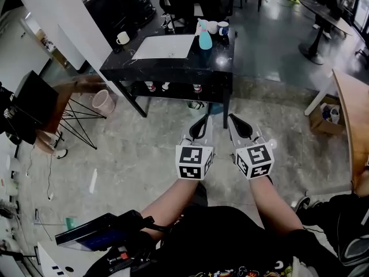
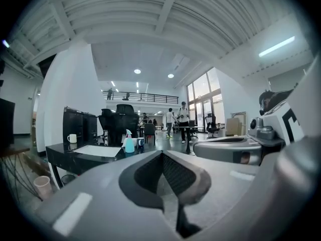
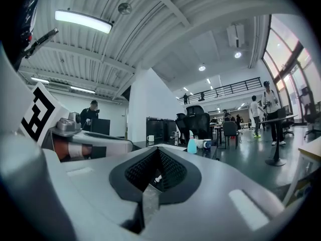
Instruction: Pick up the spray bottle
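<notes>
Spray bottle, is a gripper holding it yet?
No, the spray bottle stands on the black table, far from the left gripper and right gripper.

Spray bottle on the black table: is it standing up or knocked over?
Upright: the spray bottle stands on its base, nozzle on top.

A black table [image 1: 173, 68] stood on a mottled stone floor [image 1: 138, 160] beside a white pillar [image 2: 67, 84]. Strip lights [image 3: 83, 21] lit a ribbed ceiling [image 3: 165, 14], tall windows [image 2: 200, 92] lined one wall, and a railed balcony [image 2: 135, 97] crossed the far end above black office chairs [image 3: 198, 115].
</notes>
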